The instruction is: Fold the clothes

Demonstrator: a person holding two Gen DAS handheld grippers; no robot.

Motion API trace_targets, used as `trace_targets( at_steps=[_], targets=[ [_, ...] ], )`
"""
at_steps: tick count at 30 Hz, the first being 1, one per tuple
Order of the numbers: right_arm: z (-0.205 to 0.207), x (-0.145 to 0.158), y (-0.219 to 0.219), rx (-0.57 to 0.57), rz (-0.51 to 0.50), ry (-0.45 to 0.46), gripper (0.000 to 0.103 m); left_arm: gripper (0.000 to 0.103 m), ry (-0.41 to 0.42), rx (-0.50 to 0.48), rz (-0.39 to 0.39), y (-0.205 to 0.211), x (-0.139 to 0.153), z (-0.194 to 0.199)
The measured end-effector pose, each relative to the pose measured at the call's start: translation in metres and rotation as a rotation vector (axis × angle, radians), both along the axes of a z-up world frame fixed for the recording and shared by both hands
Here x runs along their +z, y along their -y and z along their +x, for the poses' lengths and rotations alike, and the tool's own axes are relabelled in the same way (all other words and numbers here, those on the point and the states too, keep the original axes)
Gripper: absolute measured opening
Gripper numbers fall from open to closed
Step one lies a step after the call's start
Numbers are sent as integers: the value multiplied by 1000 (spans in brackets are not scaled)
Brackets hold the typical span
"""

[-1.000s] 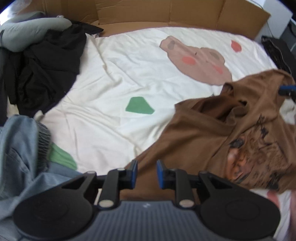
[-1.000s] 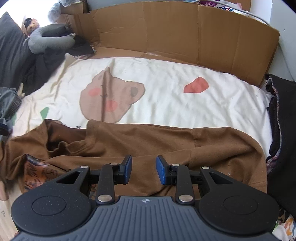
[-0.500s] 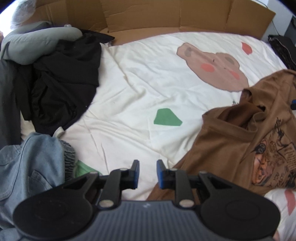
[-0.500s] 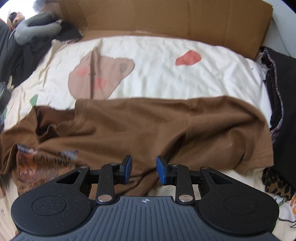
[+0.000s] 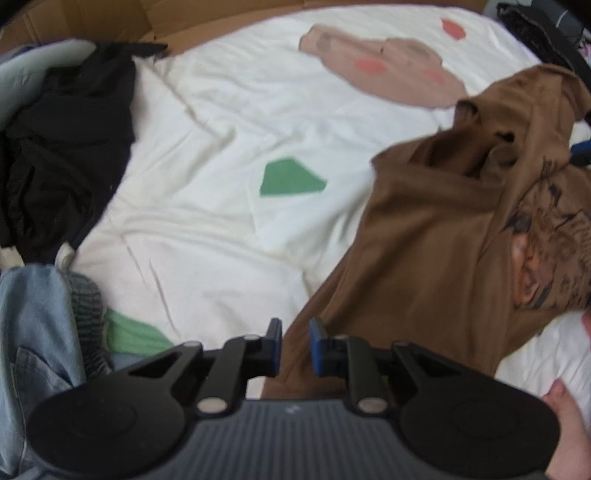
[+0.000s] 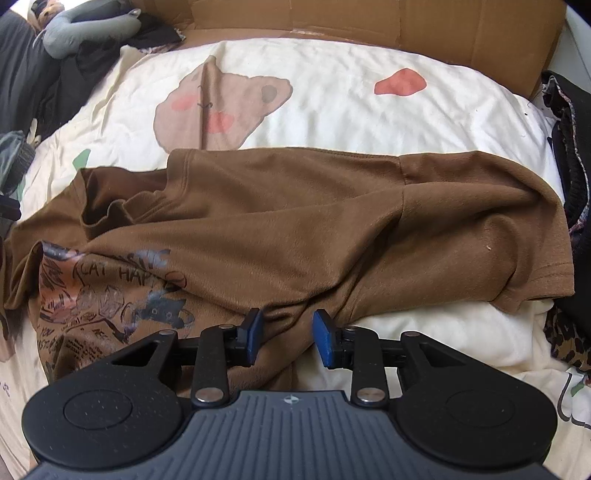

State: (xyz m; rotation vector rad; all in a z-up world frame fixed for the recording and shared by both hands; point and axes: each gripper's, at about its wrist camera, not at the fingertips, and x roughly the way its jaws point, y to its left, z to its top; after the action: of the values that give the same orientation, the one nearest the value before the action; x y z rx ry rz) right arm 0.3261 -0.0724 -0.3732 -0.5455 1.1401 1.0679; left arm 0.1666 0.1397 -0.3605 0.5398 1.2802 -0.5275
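The right tool [image 6: 287, 332] stands part open over the near hem of the brown T-shirt [image 6: 295, 229], cloth between its pads, unpinched. The left tool [image 5: 294, 345], narrow and just closing further, hovers at the shirt's edge. The print reads "CAT HAPP". The shirt lies across the bed [image 6: 351, 110], cardboard [image 6: 369, 18] along its far edge.

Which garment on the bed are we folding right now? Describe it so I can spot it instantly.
Start at the cream bedspread with the bear print. Spread across its near half lies the brown T-shirt, rumpled, just ahead of both grippers. Unlike the black clothes and blue jeans piled at the bed's edges, it carries a cartoon cat graphic.
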Motion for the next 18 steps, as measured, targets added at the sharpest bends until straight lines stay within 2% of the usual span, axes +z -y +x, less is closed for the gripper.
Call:
trace_targets(
  at_steps=[6,9,18],
  targets=[
    [1,-3,-3,16,-18,-4,37,20,-20,-42,37,-6,-9,-8],
    [0,-5,-5,25,-26,-1,38,20,-48,-39,25,-5,-15,-8],
    [0,-7,-4,40,-32,2,38,21,-53,-66,73,2,-36,-9]
  ],
)
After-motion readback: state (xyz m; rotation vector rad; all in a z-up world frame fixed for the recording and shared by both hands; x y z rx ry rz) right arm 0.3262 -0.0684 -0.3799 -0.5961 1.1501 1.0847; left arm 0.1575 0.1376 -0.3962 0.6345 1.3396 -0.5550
